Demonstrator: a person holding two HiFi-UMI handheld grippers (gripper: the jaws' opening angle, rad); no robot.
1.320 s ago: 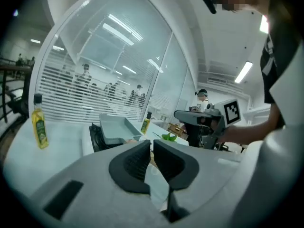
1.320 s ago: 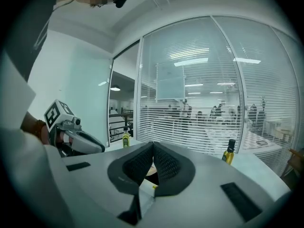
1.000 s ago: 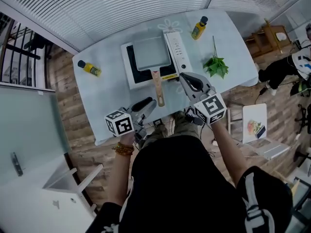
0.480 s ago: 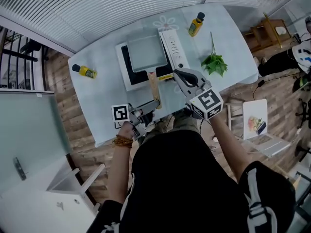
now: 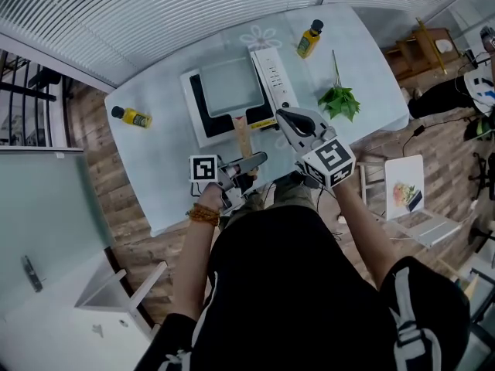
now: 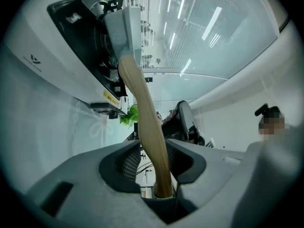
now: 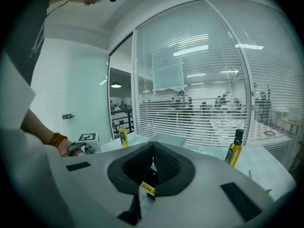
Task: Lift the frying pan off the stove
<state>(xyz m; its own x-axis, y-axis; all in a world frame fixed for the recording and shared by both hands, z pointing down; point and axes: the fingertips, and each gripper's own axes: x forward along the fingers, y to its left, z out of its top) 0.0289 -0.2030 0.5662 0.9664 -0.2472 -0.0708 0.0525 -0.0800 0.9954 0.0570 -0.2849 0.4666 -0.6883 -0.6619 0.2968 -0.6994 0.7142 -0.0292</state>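
Observation:
A grey square frying pan sits on the white stove, its wooden handle pointing toward me. My left gripper is at the handle's end. In the left gripper view the handle runs from the pan down between the jaws of my left gripper. The jaws are closing, and a gap still shows on the handle's left side. My right gripper hovers shut and empty by the stove's front right corner. Its jaws meet with nothing between them.
The pale blue table also carries a yellow bottle at the left and another bottle at the back right. A green sprig lies at the right. The stove's control strip lies to the right of the pan. Wooden floor surrounds the table.
My left gripper has moved up from the table's front edge to the handle's end and turned its jaws around it. The right gripper shifted slightly toward the stove.

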